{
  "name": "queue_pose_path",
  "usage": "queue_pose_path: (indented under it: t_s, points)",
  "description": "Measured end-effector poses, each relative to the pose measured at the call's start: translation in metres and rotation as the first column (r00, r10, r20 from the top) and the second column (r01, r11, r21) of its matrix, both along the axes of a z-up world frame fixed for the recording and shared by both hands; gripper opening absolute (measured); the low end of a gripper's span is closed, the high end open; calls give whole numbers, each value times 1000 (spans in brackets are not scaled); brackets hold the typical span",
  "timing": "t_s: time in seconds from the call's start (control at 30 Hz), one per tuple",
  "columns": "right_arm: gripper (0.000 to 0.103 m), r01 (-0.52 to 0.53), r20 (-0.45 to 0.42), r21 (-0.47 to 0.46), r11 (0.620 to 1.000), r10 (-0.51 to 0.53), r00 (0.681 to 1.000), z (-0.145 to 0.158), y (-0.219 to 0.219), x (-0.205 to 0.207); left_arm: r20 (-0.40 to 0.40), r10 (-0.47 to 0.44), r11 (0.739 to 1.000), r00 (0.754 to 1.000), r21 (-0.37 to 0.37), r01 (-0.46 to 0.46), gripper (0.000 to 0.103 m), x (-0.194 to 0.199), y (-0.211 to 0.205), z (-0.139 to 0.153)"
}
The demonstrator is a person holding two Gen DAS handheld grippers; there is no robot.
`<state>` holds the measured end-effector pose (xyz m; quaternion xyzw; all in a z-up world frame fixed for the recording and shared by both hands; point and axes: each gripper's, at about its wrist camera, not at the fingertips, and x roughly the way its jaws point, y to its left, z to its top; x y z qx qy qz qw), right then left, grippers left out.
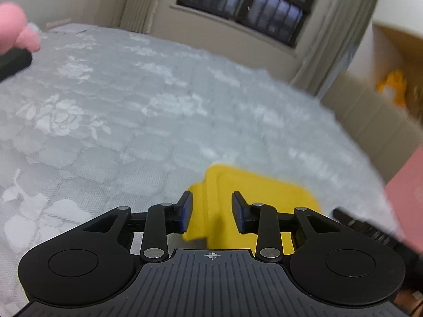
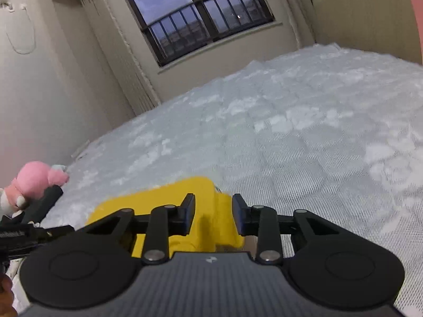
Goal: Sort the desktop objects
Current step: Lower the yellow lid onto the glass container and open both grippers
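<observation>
A folded yellow cloth (image 1: 253, 195) lies on the white floral bedspread (image 1: 105, 111), right under both grippers. My left gripper (image 1: 212, 212) is open, its blue-padded fingers standing over the cloth's near-left part with a fold between them. My right gripper (image 2: 213, 214) is open too, over the near-right end of the same yellow cloth (image 2: 169, 198). Neither holds anything. A pink plush toy (image 2: 34, 179) lies at the bed's left edge; it also shows in the left wrist view (image 1: 15, 29).
A black object (image 1: 13, 60) lies by the plush toy. A window (image 2: 190, 13) and curtains stand beyond the bed. A beige headboard (image 2: 364, 18) is at the right. A pink surface (image 1: 407, 198) shows at the right edge.
</observation>
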<state>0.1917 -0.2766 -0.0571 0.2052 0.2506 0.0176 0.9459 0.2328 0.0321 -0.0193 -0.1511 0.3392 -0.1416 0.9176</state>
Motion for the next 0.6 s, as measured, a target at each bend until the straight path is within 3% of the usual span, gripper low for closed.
queue_pose_path:
  t_s: [0.07, 0.17, 0.27, 0.43, 0.6]
  points:
    - [35, -62, 4, -30, 998, 62, 998, 7, 12, 5, -32, -45, 996, 998, -84, 42, 35, 5, 3, 1]
    - [35, -191, -26, -39, 981, 190, 981, 10, 38, 18, -92, -107, 987, 990, -132, 94, 35, 13, -6, -8]
    - [35, -262, -80, -67, 963, 257, 963, 3, 63, 31, -138, -105, 989, 985, -115, 90, 26, 21, -13, -24]
    - [35, -286, -92, -243, 927, 271, 958, 0, 90, 28, -112, -108, 993, 988, -67, 101, 22, 18, -17, -26]
    - [35, -287, -95, -297, 911, 271, 958, 0, 101, 26, -88, -105, 994, 991, -26, 103, 21, 14, -23, -28]
